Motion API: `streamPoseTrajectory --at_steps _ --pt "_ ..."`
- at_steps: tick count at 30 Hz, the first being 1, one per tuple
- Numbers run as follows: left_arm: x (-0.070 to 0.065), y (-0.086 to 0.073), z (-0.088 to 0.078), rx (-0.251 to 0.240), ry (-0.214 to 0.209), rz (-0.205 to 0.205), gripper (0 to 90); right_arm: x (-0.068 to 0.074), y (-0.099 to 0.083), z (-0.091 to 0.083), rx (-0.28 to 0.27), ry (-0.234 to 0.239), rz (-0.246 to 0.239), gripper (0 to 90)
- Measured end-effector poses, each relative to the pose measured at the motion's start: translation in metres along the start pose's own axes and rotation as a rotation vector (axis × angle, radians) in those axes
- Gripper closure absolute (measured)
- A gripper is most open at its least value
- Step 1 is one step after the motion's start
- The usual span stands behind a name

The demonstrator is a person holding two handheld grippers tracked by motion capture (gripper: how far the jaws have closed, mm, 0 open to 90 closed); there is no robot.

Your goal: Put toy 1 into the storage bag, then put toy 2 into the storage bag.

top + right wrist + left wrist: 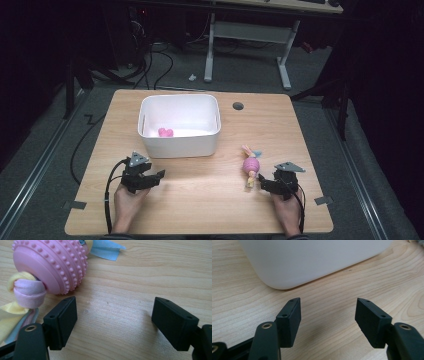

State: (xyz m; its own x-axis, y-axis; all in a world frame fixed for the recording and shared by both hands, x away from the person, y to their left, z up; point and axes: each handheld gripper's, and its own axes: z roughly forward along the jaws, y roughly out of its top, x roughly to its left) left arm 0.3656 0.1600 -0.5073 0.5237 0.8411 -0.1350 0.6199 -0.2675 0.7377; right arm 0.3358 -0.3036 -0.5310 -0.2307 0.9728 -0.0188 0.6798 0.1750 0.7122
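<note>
One pink toy (165, 132) already lies in the bin (179, 145); the ball toy (251, 166) waits on the counter (200, 195) at the spread, empty right tool's (266, 184) eleven o'clock, left tool (154, 177) spread, empty.

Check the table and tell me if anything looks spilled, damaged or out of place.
Nothing stands out. The white bin sits upright with a pink item inside, and the pink knobbly toy lies intact on the table.

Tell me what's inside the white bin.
The white bin holds one small pink thing on its floor, toward the near left. The near wall hides the floor strip right behind it, so anything lying there can't be seen.
</note>
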Motion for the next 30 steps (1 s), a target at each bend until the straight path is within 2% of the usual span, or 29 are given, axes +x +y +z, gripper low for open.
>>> streamPoseTrajectory --at_steps 10,16,22,27,30 --pt "0.002 -0.010 0.015 0.009 0.040 -0.017 37.2 0.000 0.000 0.000 -0.004 0.005 -0.002 21.4" --pt "0.001 -0.012 0.020 0.023 0.069 -0.001 36.9 0.000 0.000 0.000 -0.004 0.004 -0.002 21.5" --pt "-0.001 -0.013 0.023 0.010 0.087 0.012 36.3 0.000 0.000 0.000 -0.004 0.006 -0.006 21.4" --pt "-0.006 -0.014 0.026 0.006 0.115 0.060 34.4 0.000 0.000 0.000 -0.003 0.009 -0.007 20.9" --pt "-0.006 -0.015 0.027 -0.007 0.116 0.057 33.3 -0.001 0.000 0.000 0.001 0.023 -0.016 20.2"
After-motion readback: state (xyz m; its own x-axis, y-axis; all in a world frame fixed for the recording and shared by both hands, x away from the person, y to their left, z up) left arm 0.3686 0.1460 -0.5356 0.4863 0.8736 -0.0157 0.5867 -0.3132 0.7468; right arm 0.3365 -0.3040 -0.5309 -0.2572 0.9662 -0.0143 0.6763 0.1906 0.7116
